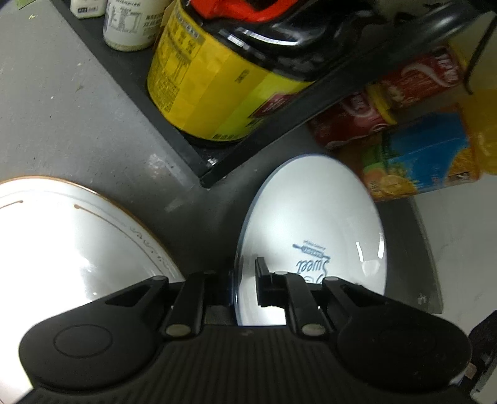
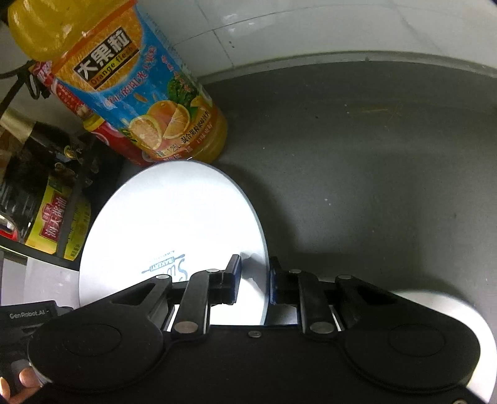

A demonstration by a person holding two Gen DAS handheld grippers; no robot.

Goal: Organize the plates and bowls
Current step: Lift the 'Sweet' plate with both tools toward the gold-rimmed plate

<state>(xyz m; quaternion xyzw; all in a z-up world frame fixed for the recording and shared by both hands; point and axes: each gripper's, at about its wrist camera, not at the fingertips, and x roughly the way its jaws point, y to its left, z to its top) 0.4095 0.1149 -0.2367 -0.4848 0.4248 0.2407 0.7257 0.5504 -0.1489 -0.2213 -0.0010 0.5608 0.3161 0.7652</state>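
A white plate (image 1: pixel 310 223) with a thin blue rim and blue "Sweet" lettering is held tilted over the grey counter (image 1: pixel 77 124). My left gripper (image 1: pixel 245 282) is shut on its left rim, with one finger (image 1: pixel 262 279) lying across the plate's face. From the other side, my right gripper (image 2: pixel 254 276) is shut on the same plate (image 2: pixel 174 223) at its right rim. A second white plate (image 1: pixel 62 236), edged in gold, lies on the counter to the left. A white dish edge (image 2: pixel 466 314) shows under the right gripper's body; I cannot tell what it is.
A black shelf rack (image 1: pixel 198 155) holds a yellow-labelled jug (image 1: pixel 211 90) and white bottles (image 1: pixel 127 25). An orange juice bottle (image 2: pixel 136 93) and red drink bottles (image 1: pixel 357 118) stand just behind the plate. A tiled wall (image 2: pixel 341 28) bounds the counter (image 2: pixel 372 155).
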